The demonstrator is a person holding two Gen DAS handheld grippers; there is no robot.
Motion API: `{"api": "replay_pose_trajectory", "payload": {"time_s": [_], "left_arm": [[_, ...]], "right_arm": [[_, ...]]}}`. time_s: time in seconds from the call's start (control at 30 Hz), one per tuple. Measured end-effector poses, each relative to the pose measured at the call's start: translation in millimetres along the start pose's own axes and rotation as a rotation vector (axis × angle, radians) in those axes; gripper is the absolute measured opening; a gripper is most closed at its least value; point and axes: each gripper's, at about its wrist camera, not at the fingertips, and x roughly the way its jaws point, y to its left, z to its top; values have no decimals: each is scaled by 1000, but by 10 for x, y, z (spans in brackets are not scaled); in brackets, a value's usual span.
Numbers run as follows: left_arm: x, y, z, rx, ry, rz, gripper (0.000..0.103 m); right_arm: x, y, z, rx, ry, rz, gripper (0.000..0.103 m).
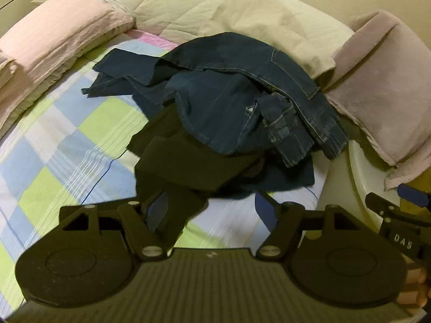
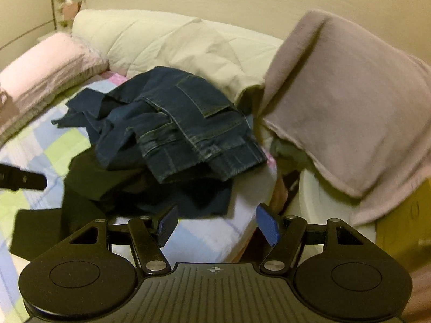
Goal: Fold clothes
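Your left hand-held gripper [image 1: 211, 211] and right hand-held gripper [image 2: 215, 222] are both wide open and hold nothing. On the checked bed sheet [image 1: 54, 148] lies one crumpled dark blue denim jeans [image 1: 242, 94] over one black garment [image 1: 175, 161]. Take the jeans first, by the waistband.

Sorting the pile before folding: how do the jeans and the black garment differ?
The jeans are blue denim with pale stitching and a pocket; the black garment is plain and smooth. The jeans lie crumpled on top; the black garment lies flatter beneath, reaching nearer the cameras. Both rest unfolded on the checked bedsheet.
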Motion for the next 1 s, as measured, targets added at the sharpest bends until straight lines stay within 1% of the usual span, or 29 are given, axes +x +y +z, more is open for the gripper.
{"api": "replay_pose_trajectory", "payload": {"time_s": [0.2, 0.43, 0.63, 0.73, 0.8, 0.83, 0.87, 0.93, 1.0], "left_arm": [[495, -58, 265, -56, 57, -6, 68], [928, -47, 426, -109, 117, 15, 68], [1176, 39, 532, -172, 135, 21, 68], [1291, 155, 573, -257, 133, -2, 68], [1370, 243, 594, -326, 131, -22, 68], [1415, 299, 599, -372, 128, -34, 67], [1460, 357, 599, -421, 126, -49, 64], [1555, 482, 591, -525, 121, -82, 60], [1660, 603, 582, -631, 114, -112, 60]], "right_arm": [[505, -74, 135, -85, 25, 13, 68], [1095, -144, 234, -185, 60, -1, 68], [1486, -96, 241, -344, 35, -34, 68], [1630, -54, 227, -425, 11, -58, 68], [1699, -63, 233, -444, -3, -59, 68], [1726, -79, 240, -447, -8, -57, 66], [1753, -95, 247, -449, -13, -56, 54], [1799, -132, 271, -450, -10, -40, 52], [1818, -146, 283, -456, -12, -31, 52]]}}
